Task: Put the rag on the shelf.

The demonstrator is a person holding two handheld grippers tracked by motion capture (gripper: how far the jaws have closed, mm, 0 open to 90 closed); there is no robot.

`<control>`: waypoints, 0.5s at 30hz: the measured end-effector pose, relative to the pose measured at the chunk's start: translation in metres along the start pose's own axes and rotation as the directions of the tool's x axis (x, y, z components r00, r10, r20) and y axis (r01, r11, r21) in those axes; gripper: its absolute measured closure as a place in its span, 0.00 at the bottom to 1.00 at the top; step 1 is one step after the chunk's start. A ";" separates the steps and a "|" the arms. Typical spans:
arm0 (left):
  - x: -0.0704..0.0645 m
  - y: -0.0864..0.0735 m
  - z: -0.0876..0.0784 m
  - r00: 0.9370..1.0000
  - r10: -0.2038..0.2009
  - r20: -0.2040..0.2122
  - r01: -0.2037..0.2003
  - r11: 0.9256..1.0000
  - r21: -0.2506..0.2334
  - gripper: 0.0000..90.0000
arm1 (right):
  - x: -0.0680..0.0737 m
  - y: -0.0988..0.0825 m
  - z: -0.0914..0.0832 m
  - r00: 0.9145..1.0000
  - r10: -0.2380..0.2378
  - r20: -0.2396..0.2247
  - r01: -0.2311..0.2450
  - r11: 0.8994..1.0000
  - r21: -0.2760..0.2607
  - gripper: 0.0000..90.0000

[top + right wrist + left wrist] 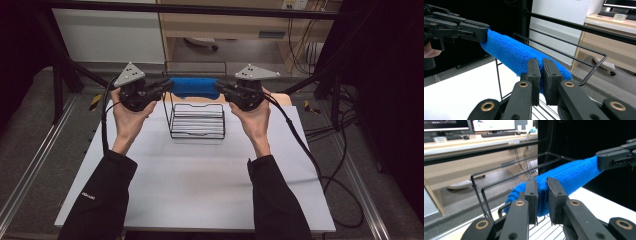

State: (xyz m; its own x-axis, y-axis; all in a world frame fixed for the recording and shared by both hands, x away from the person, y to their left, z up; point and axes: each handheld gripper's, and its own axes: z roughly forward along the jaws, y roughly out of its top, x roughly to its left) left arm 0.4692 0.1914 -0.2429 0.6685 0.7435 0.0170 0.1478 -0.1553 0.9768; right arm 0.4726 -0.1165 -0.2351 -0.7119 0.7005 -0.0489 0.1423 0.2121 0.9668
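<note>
A blue towel [194, 86] is stretched level above a black wire rack [197, 120] on the white table [200, 185]. My left gripper [169, 86] pinches the towel's left end and my right gripper [219, 87] pinches its right end. In the left gripper view the jaws [542, 187] squeeze a fold of the blue towel [571, 175], and the other gripper [599, 161] holds the far end. The right gripper view has its jaws [541, 67] tight on the towel [511, 52], with the left gripper [485, 31] at the opposite end. The towel hangs just over the rack's tall back rail [594, 67].
The rack stands at the table's far middle. A dark frame bar [200, 10] crosses behind it, with a wooden desk [240, 25] beyond. Cables [320, 165] trail off the table's right side. Bare white tabletop lies in front of the rack.
</note>
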 end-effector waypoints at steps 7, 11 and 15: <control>0.003 0.003 -0.009 1.000 -0.009 0.018 0.008 1.000 0.023 0.81 | 0.000 -0.005 0.002 1.000 -0.004 -0.011 0.005 1.000 0.018 0.95; 0.006 0.014 -0.015 0.999 -0.034 0.028 0.034 0.999 -0.005 0.78 | -0.001 -0.008 0.002 1.000 -0.003 -0.016 0.004 1.000 0.020 0.94; 0.007 0.020 -0.012 0.998 -0.049 0.044 0.048 0.999 0.019 0.81 | -0.001 -0.011 0.003 1.000 -0.010 -0.021 0.010 1.000 0.026 0.94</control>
State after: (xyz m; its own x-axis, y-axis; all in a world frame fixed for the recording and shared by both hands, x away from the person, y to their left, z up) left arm 0.4678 0.2013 -0.2206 0.6922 0.7206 -0.0401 0.1937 -0.1320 0.9721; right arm 0.4738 -0.1170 -0.2469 -0.7277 0.6839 -0.0530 0.1528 0.2369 0.9594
